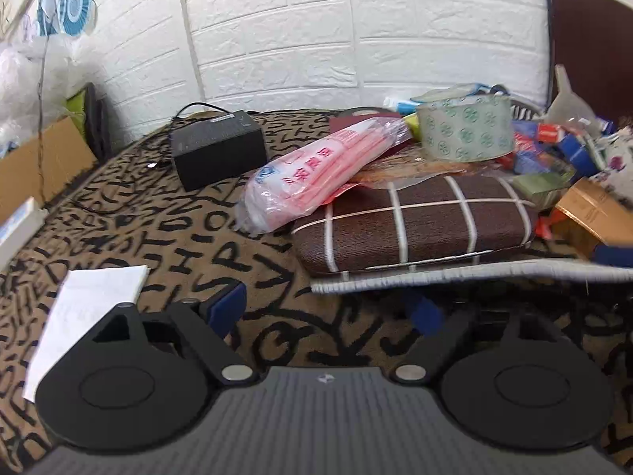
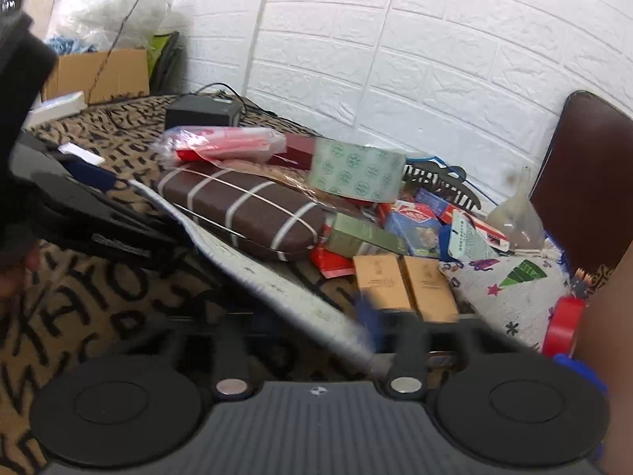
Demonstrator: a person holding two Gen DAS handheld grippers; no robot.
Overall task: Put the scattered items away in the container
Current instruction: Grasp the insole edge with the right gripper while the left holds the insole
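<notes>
Both cameras sit low over a cloth printed with black letters [image 1: 166,237], each looking forward and somewhat downward along its own gripper toward a white brick-pattern wall [image 1: 277,31]. The left wrist view faces the wall almost squarely, with the left gripper [image 1: 328,308] filling its lower edge. The right wrist view stands further right and is turned leftward, so the wall runs off at a slant; the left gripper [image 2: 91,182] shows at its left edge (blurred). Both views share the brown checked case [image 1: 415,217] [image 2: 245,213], the green-patterned tape roll [image 1: 465,130] [image 2: 356,174], the black box [image 1: 217,150] [image 2: 201,113] and a dark brown chair back [image 1: 589,43] [image 2: 585,182], all close by.
</notes>
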